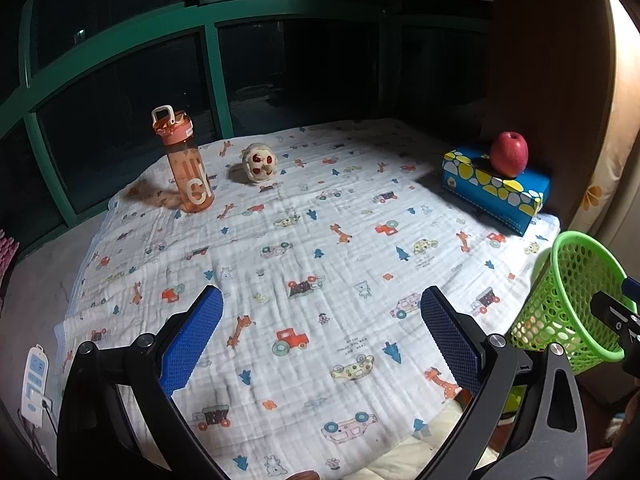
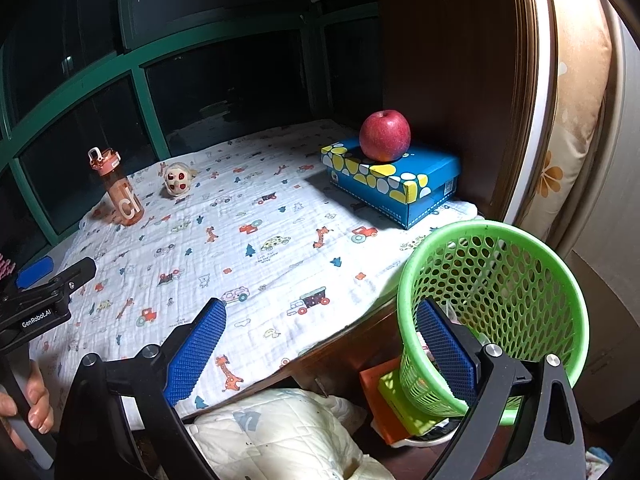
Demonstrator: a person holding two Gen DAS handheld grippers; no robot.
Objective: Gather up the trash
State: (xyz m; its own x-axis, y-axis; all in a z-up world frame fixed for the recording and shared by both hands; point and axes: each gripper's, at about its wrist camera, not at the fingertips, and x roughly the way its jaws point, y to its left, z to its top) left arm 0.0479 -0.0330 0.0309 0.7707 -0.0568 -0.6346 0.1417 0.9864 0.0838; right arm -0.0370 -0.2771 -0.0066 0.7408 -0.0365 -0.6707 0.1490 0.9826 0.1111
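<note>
A green mesh basket (image 2: 516,304) stands off the table's right edge; it also shows in the left wrist view (image 1: 572,304), with pale scraps at its bottom. My left gripper (image 1: 320,344) is open and empty above the near part of the patterned cloth (image 1: 304,248). My right gripper (image 2: 324,348) is open and empty; its right finger (image 2: 448,348) is in front of the basket's near wall. A cream crumpled lump with red spots (image 1: 259,162) lies at the far left of the cloth, also in the right wrist view (image 2: 178,179).
An orange water bottle (image 1: 186,160) stands far left. A red apple (image 1: 509,155) sits on a blue patterned box (image 1: 496,188) far right, by a brown wooden panel (image 2: 460,80). A white bag (image 2: 280,432) and orange box (image 2: 376,400) lie below the table edge. A power strip (image 1: 35,384) hangs left.
</note>
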